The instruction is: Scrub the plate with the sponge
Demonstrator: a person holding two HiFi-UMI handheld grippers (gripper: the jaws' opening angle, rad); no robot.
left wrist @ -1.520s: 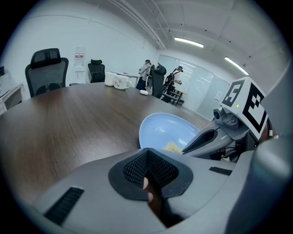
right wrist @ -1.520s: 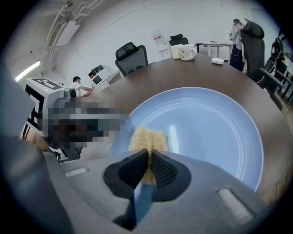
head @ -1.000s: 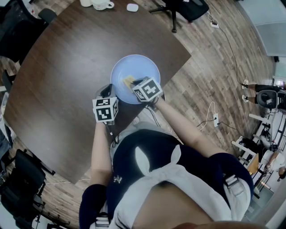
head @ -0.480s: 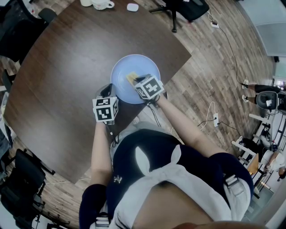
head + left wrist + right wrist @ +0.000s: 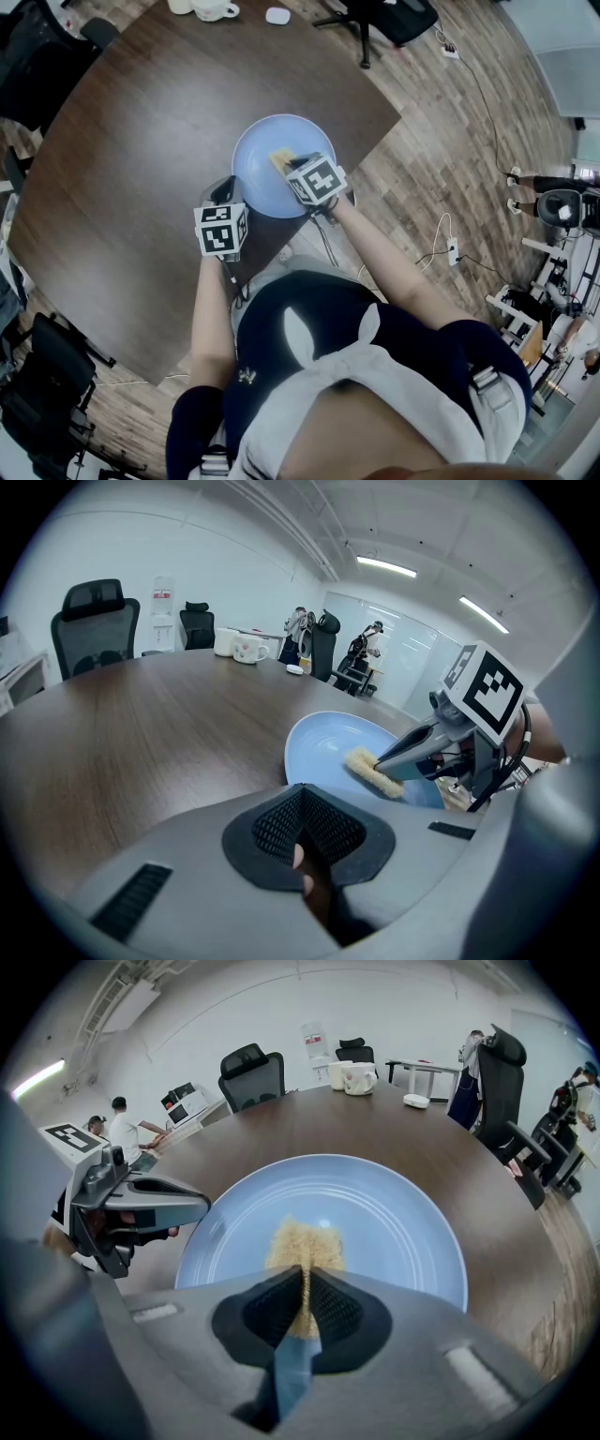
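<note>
My right gripper pinches the sponge against the plate below it. My left gripper waits alongside; its jaws are together.

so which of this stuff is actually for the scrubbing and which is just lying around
For the job:
- plate
- sponge, gripped in the right tongs, on the plate
- left tongs, shut, beside the plate

Lying about:
- two mugs, far side
- small white object near them
- office chairs

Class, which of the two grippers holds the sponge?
The right gripper: its jaws pinch the yellow sponge on the blue plate; the left gripper is shut, empty.
</note>
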